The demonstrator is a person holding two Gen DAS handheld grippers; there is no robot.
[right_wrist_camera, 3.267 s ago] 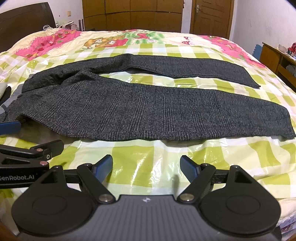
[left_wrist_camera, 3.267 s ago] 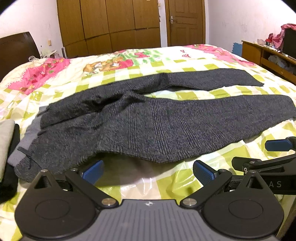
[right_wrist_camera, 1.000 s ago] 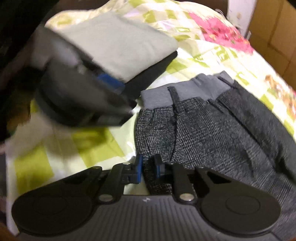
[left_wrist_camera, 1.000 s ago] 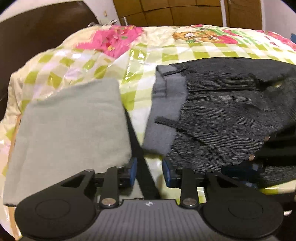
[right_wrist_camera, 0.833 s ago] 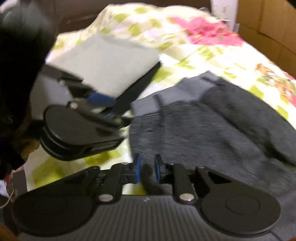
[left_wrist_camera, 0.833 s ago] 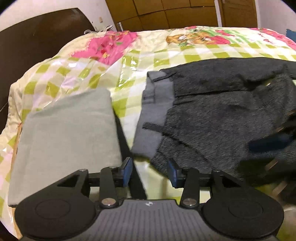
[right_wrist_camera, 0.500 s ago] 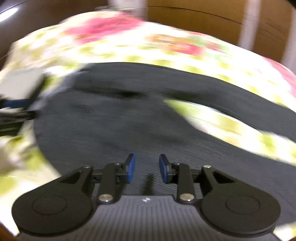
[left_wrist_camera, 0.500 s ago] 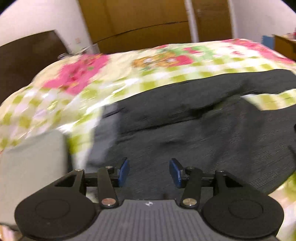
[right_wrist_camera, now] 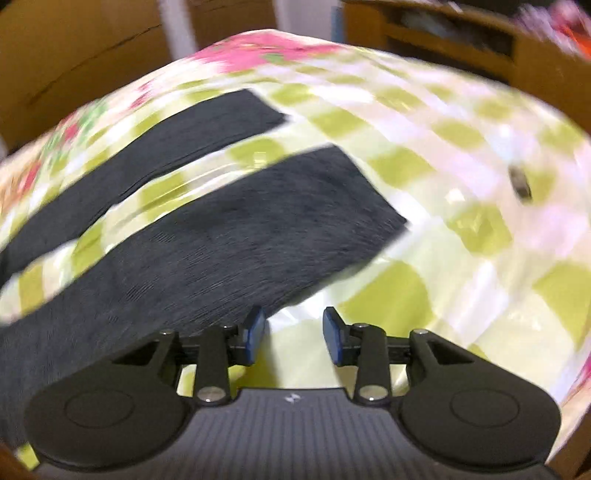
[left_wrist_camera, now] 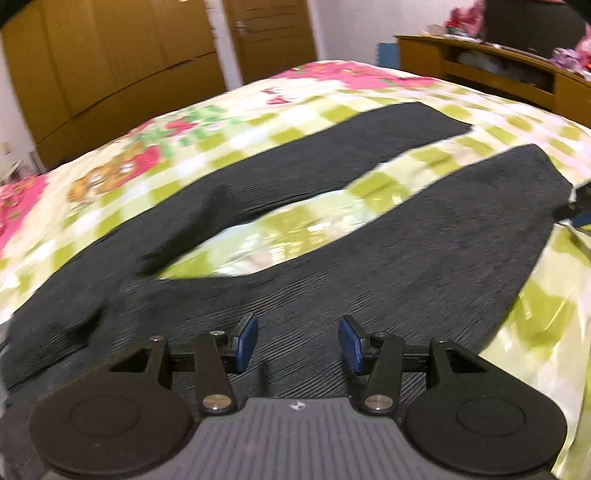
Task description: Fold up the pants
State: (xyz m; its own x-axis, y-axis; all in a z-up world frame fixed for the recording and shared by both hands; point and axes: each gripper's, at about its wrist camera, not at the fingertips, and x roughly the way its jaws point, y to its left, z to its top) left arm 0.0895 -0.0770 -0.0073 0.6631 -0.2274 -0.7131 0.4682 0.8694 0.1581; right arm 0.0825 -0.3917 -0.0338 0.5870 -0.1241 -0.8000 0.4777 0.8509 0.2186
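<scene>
Lying flat on the bed cover [left_wrist_camera: 546, 302], 1 pair of dark grey pants [left_wrist_camera: 369, 251] has its 2 legs spread in a V w/ a strip of green-checked cover between them; the 2 hems point toward the far side of the bed. Left gripper [left_wrist_camera: 298, 338] hovers over the near leg, jaws part-open, nothing between the 2 blue pads [left_wrist_camera: 246, 336], only fabric below. Right gripper [right_wrist_camera: 291, 330] sits at the near leg's edge close to its hem, jaws opening, gap empty, bare cover under it; left pad just over the cloth edge. Background: 1 wooden wardrobe [left_wrist_camera: 110, 62], 1 door [left_wrist_camera: 269, 33], 1 low wooden cabinet [left_wrist_camera: 498, 77] w/ clutter on top. Right wrist view is blurred.
</scene>
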